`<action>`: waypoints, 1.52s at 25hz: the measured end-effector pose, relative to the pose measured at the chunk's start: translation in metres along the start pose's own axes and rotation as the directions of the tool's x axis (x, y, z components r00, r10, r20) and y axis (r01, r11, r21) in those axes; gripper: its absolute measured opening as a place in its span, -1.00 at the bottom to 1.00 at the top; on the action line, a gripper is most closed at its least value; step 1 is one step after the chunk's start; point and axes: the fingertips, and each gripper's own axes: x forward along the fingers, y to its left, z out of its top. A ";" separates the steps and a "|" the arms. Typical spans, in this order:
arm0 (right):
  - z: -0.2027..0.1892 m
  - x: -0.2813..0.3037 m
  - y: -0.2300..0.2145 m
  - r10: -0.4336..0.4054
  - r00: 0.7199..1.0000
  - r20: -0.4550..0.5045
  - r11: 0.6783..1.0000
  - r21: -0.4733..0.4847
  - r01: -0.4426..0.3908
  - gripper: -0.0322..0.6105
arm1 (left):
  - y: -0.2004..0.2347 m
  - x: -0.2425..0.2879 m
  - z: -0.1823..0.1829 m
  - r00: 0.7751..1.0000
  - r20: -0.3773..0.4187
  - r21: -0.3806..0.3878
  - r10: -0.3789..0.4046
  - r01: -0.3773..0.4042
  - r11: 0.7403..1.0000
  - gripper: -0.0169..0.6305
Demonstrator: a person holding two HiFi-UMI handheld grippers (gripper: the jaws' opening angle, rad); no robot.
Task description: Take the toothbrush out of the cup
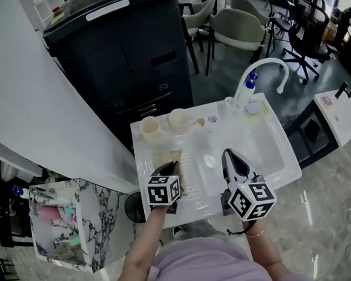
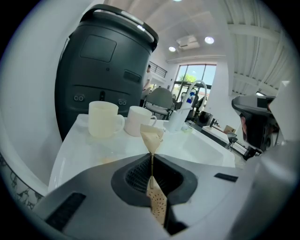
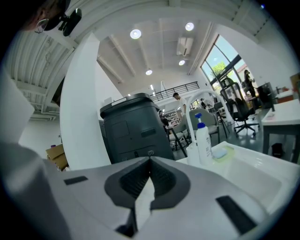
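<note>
No toothbrush shows in the cream cup (image 2: 105,119) or the white cup (image 2: 140,121), which stand side by side at the far edge of the desk (image 2: 84,150). Both lie straight ahead of the left claw (image 2: 151,157), the nearer one, which is clenched on a thin beige piece (image 2: 152,136). The right claw (image 3: 150,160) is clenched on nothing.

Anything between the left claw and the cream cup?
Only the tan sheet pinched in the left claw; past its tip the counter is bare up to the cream cup. Left gripper view shows it.
</note>
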 end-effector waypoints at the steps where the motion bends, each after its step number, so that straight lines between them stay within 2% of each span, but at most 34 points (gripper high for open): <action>1: 0.000 0.001 -0.002 -0.002 1.000 -0.001 1.000 0.000 0.002 -0.89 | 0.002 0.005 -0.002 1.000 -0.011 -0.001 0.006 -0.006 1.000 -0.93; 14: -0.002 0.018 -0.018 -0.013 1.000 -0.029 1.000 -0.001 0.013 -0.89 | 0.020 0.049 -0.031 0.981 -0.179 0.005 0.075 -0.075 0.997 -0.93; 22: -0.002 0.027 -0.021 -0.012 0.999 -0.037 1.000 0.000 0.012 -0.89 | 0.025 0.058 -0.038 0.971 -0.220 -0.006 0.096 -0.100 0.995 -0.90; 27: -0.003 0.029 -0.017 -0.007 0.999 -0.040 1.000 -0.001 0.007 -0.89 | 0.028 0.056 -0.033 0.973 -0.211 -0.049 0.097 -0.109 0.993 -0.66; 32: -0.004 0.030 -0.010 0.003 0.999 -0.041 1.000 -0.003 -0.003 -0.89 | 0.028 0.043 -0.016 0.986 -0.149 -0.079 0.076 -0.088 0.993 -0.64; 38: -0.002 0.031 0.004 0.027 0.999 -0.034 1.000 -0.009 -0.028 -0.89 | 0.019 0.020 0.017 0.999 -0.030 -0.052 0.045 -0.047 0.998 -0.65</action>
